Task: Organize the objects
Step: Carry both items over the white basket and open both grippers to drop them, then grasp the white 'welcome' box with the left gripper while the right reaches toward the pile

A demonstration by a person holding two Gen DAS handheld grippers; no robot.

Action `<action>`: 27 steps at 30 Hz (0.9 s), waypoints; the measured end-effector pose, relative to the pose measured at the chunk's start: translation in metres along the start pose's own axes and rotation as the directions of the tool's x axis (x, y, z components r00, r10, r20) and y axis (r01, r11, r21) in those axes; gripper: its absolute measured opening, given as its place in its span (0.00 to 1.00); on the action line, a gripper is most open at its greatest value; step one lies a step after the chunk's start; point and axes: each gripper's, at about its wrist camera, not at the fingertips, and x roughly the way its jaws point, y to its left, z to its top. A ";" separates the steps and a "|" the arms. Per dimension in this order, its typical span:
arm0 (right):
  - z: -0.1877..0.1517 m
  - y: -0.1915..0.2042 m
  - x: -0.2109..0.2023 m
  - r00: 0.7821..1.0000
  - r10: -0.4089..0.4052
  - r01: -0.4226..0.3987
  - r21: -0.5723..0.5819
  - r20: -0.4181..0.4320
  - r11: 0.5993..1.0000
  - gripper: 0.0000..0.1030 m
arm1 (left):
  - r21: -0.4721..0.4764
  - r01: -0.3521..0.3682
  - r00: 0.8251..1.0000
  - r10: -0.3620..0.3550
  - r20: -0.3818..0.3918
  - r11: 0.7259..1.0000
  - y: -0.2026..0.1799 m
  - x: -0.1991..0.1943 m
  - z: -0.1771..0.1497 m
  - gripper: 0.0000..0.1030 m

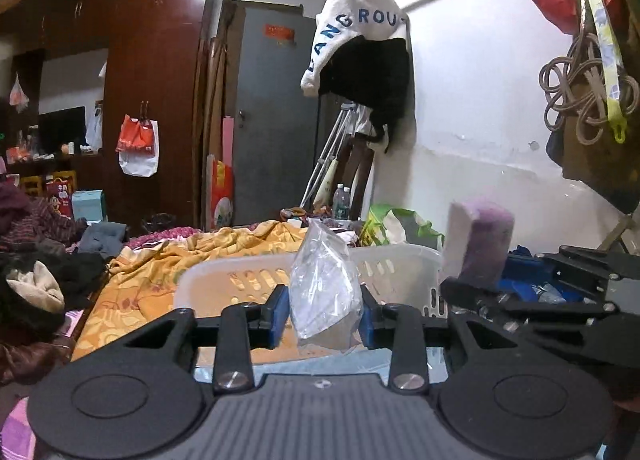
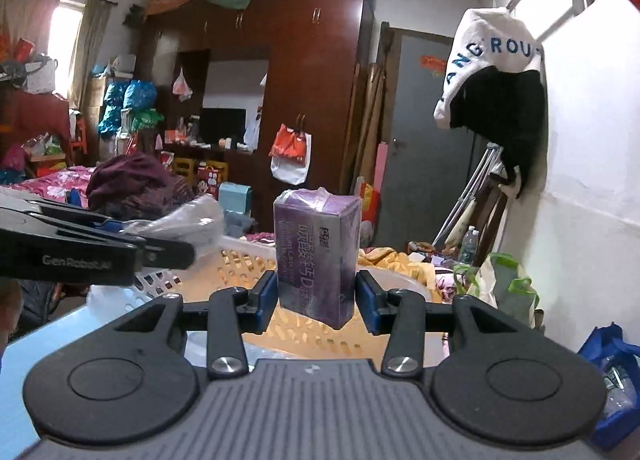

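A clear plastic bag (image 1: 324, 280) with something grey inside stands between the blue pads of my left gripper (image 1: 324, 308), and both pads touch it. The bag hangs over a white slotted basket (image 1: 400, 260) that sits on an orange bedspread. In the right wrist view a purple box (image 2: 316, 252) in shrink wrap stands slightly tilted between the pads of my right gripper (image 2: 316, 300), with a thin dark gap on each side. It is also above the basket (image 2: 240, 256). The left gripper (image 2: 160, 248) with the bag (image 2: 188, 219) reaches in from the left.
An orange bedspread (image 1: 160, 272) covers the bed, with dark clothes (image 1: 48, 272) piled at its left. A white wall (image 1: 480, 119) with hanging clothing and bags stands on the right. Green-handled bags (image 2: 508, 284) and a blue bag (image 2: 612, 364) lie near the wall. A wardrobe (image 2: 312, 79) fills the back.
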 end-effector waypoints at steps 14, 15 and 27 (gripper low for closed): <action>-0.099 -0.003 -0.157 0.992 0.037 -0.043 0.046 0.120 0.998 1.00 | 0.021 0.047 0.990 -0.050 0.133 0.999 0.023 -0.130 -0.105 0.82; -0.108 -0.003 -0.167 0.992 0.031 -0.040 0.067 0.124 0.997 1.00 | 0.021 0.059 0.989 -0.061 0.137 0.998 0.023 -0.139 -0.113 0.82; -0.143 0.015 -0.161 0.986 0.138 -0.148 0.112 0.089 0.983 0.70 | 0.019 0.189 0.980 -0.190 0.059 0.982 0.016 -0.156 -0.158 0.82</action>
